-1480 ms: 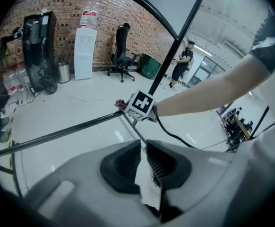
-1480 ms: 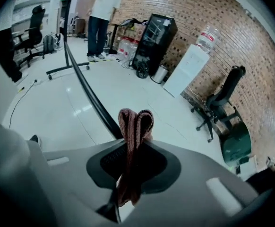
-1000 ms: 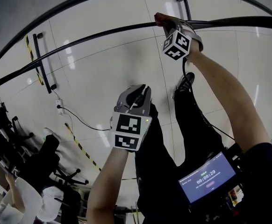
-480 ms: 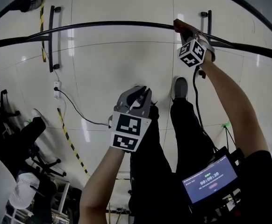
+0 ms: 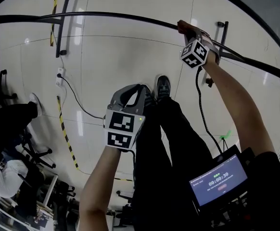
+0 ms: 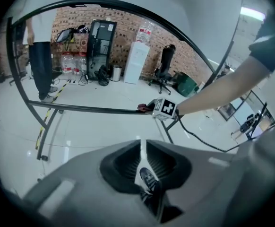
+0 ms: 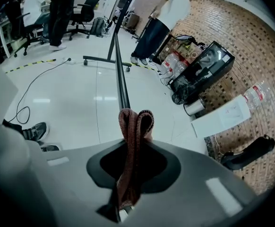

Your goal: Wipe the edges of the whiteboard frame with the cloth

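The whiteboard frame's black rail (image 5: 106, 16) arcs across the top of the head view. My right gripper (image 5: 187, 32) rests on it, shut on a folded reddish cloth (image 5: 182, 25) that presses on the rail. In the right gripper view the cloth (image 7: 136, 126) stands up between the jaws of this gripper (image 7: 133, 145), with the rail (image 7: 121, 79) running away behind it. My left gripper (image 5: 133, 93) hangs in the air well below the rail, touching nothing. In its own view the left gripper (image 6: 141, 148) has its pads together with nothing held, and the cloth (image 6: 144, 108) shows far off on the rail (image 6: 90, 109).
The frame's stand feet (image 5: 63, 23) rest on a glossy white floor. A power strip with a cable (image 5: 59, 78) and yellow-black tape (image 5: 65, 134) lie at the left. My legs and a shoe (image 5: 162, 85) are below. People (image 7: 62, 8) and office chairs stand in the distance.
The head view has swung, so the frame and floor sit differently. The right gripper stays on the rail with the cloth and seems slid slightly left. The left gripper has barely moved.
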{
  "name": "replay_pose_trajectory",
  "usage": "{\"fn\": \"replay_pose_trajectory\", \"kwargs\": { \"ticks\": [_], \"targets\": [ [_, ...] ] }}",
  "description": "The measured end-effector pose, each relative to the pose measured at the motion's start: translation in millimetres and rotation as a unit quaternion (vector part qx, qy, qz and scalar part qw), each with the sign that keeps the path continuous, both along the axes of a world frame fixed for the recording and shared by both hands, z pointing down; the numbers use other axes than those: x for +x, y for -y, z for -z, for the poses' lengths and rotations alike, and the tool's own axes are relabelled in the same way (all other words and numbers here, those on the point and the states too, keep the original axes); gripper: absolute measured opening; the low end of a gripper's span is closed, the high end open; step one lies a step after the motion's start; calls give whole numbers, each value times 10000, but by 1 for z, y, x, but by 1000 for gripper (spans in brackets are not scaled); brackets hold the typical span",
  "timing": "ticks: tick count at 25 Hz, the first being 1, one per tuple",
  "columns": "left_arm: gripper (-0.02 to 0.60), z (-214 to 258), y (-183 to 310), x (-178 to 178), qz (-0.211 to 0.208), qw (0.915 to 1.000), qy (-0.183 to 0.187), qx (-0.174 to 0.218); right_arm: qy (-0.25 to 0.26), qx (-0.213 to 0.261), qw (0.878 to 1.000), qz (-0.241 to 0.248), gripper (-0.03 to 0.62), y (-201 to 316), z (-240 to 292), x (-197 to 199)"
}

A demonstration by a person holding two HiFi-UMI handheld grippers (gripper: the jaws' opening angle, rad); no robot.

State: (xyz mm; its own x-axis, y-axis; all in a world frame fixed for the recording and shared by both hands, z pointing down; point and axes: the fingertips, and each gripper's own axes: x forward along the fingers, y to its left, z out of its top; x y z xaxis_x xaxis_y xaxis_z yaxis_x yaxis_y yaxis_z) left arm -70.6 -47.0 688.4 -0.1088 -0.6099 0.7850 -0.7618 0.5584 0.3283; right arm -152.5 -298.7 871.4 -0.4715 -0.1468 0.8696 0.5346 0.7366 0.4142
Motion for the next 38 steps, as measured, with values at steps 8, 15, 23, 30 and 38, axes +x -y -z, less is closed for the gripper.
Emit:
{"fn": "replay_pose_trajectory", "kwargs": {
  "ticks": [8, 15, 23, 30, 38],
  "targets": [
    [35, 9, -10, -21, 313, 9992, 171, 205, -47, 96, 9996, 264, 58, -22, -3, -19],
    [35, -1, -60, -27, 393, 9990, -49, 210, -67, 359, 9985, 407, 58, -50, 3, -53],
    [35, -3, -126, -58, 640, 9976, -132, 227, -198, 472, 9981, 334, 57, -64, 4, -58],
    [35, -11, -160, -80, 1007, 9942, -214, 311, -83, 337, 9987, 385, 57, -109, 3, -98],
    [35, -10, -180, -84, 932, 9949, -48, 385, -199, 408, 9975, 546, 57, -144, 0, -135]
  ]
}}
